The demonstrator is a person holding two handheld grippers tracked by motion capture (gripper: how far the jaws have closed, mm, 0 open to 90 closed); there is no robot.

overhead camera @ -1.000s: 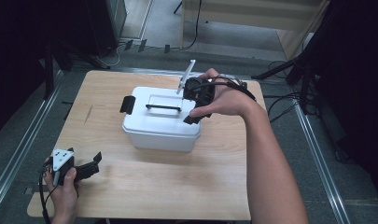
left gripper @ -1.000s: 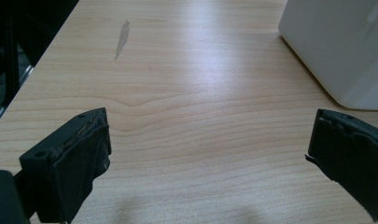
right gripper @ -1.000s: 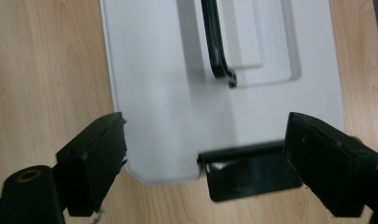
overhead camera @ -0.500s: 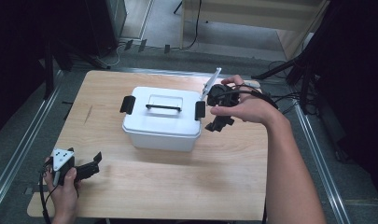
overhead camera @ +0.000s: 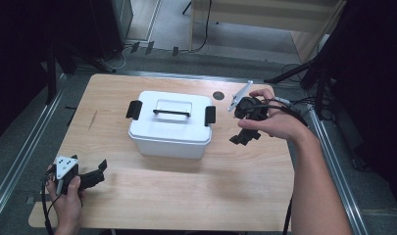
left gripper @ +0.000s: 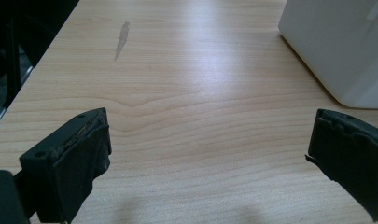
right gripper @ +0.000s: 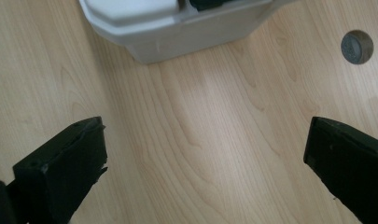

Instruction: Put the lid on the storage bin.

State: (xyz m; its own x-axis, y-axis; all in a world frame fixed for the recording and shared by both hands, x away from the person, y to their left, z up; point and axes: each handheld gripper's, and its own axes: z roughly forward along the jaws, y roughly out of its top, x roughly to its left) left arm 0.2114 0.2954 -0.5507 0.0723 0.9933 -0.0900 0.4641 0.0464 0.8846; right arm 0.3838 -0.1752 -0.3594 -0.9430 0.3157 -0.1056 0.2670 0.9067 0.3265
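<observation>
A white lidded box point(overhead camera: 169, 125) with a black handle and a black latch on each end stands in the middle of the wooden table point(overhead camera: 186, 196). My right gripper point(overhead camera: 241, 126) hovers just right of the box, jaws wide apart and empty. In the right gripper view the box point(right gripper: 177, 28) is at the top and the right gripper point(right gripper: 205, 163) points at bare wood. My left gripper point(overhead camera: 99, 172) rests open near the front left corner, well clear of the box. The left gripper view puts a box corner point(left gripper: 345, 46) at upper right, beyond the open left gripper point(left gripper: 210, 154).
A small dark round disc point(overhead camera: 218, 95) is set in the tabletop behind the box, also at the right gripper view's upper right as the disc point(right gripper: 357, 46). A grey streak point(left gripper: 122, 38) marks the wood on the left. Metal rails and cables run around the table.
My right gripper has moved from over the box's right end out to its right side and lower toward the table. The left gripper has stayed put.
</observation>
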